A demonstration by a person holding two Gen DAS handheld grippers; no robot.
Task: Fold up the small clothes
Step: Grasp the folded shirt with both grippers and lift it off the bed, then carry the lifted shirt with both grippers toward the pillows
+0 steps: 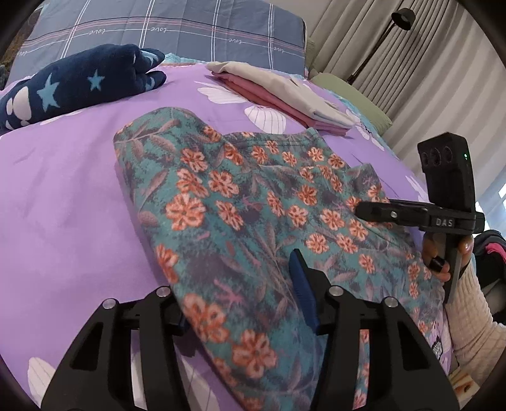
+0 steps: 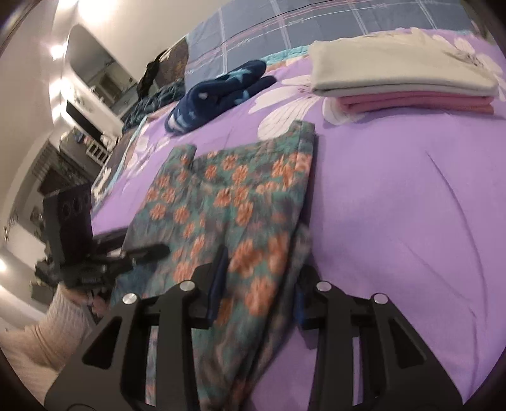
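A teal garment with orange flowers [image 1: 253,202] lies partly folded on the purple bedspread [image 1: 69,196]; it also shows in the right wrist view [image 2: 234,202]. My left gripper [image 1: 243,291] is open, its jaws straddling the garment's near left edge. My right gripper [image 2: 262,278] is open, its jaws on either side of the garment's near right edge. The right gripper also shows from the side in the left wrist view [image 1: 373,210], over the garment's right part. The left gripper shows in the right wrist view [image 2: 151,249] at the garment's left edge.
A stack of folded beige and pink clothes [image 1: 284,91] lies at the back right of the bed, also in the right wrist view [image 2: 401,79]. A dark blue star-print garment [image 1: 76,88] lies at the back left. A grey plaid pillow [image 1: 177,31] is behind. Curtains and a lamp [image 1: 401,19] stand to the right.
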